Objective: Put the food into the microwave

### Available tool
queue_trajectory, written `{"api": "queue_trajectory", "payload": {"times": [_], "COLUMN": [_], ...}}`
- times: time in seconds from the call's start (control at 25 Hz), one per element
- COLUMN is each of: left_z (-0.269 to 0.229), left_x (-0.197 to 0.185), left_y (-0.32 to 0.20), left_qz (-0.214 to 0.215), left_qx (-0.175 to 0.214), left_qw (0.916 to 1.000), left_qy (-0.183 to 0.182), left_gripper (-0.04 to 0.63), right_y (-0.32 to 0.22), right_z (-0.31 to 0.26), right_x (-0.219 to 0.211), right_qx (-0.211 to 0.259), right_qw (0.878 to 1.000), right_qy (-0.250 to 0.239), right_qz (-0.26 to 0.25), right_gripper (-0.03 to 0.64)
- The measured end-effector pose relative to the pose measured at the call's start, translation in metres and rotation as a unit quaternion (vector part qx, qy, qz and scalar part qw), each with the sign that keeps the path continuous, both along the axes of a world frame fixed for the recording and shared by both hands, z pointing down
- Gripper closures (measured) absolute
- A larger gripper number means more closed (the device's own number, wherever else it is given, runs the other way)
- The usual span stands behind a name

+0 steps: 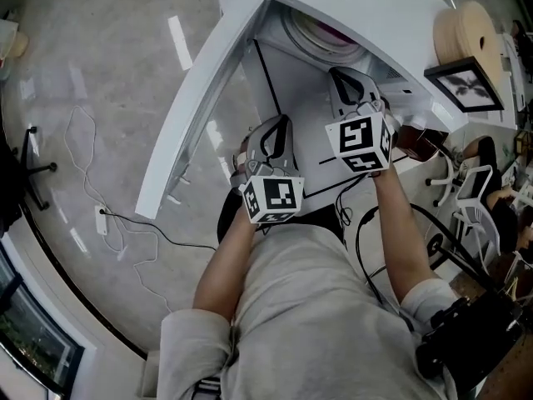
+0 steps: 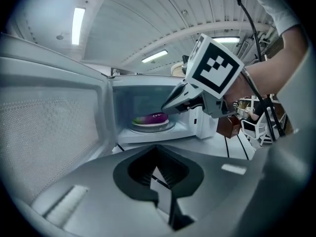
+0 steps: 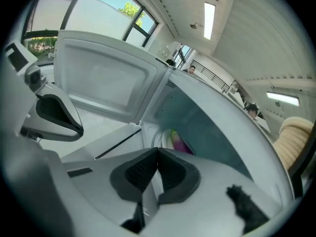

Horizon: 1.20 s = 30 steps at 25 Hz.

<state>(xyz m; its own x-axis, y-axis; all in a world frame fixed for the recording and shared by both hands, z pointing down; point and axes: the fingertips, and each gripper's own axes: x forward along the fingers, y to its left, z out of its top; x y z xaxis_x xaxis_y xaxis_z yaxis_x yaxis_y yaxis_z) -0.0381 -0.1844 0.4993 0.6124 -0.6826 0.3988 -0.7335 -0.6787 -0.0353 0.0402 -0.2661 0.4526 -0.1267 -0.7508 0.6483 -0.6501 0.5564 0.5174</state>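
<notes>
White table [image 2: 233, 145], 1 open microwave [image 2: 143, 100], 1 plate [image 2: 144, 124]

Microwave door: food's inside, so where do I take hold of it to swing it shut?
Probably its free edge, farthest from the cavity: the microwave door stands swung wide to the left. Come round to its outer face with the left gripper, the nearer one; its jaws are shut, so a push may do.
</notes>
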Motion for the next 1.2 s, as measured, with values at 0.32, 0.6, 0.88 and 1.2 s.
{"api": "queue_trajectory", "payload": {"times": [0.32, 0.6, 0.88, 1.2], "left_z": [-0.029, -0.052, -0.067, -0.081], "left_x": [0.012, 0.022, 0.032, 0.041], "left_y": [-0.003, 0.000, 0.007, 0.010], "left_qz": [0.001, 0.016, 0.029, 0.037], "left_qx": [0.007, 0.019, 0.033, 0.043], "left_qw": [0.9993, 0.9986, 0.9977, 0.9964], "left_qy": [0.035, 0.047, 0.052, 0.063], "left_gripper": [0.588, 0.588, 0.588, 0.588], "right_y": [0.046, 0.069, 0.087, 0.094], "right_z": [-0.025, -0.048, -0.064, -0.075], "right_x": [-0.002, 0.002, -0.007, -0.007], "right_qx": [0.044, 0.071, 0.095, 0.113], "right_qw": [0.992, 0.987, 0.984, 0.982], "right_qy": [-0.110, -0.136, -0.146, -0.146], "right_qz": [0.034, 0.044, 0.029, 0.021], "right_gripper": [0.606, 0.606, 0.606, 0.607]}}
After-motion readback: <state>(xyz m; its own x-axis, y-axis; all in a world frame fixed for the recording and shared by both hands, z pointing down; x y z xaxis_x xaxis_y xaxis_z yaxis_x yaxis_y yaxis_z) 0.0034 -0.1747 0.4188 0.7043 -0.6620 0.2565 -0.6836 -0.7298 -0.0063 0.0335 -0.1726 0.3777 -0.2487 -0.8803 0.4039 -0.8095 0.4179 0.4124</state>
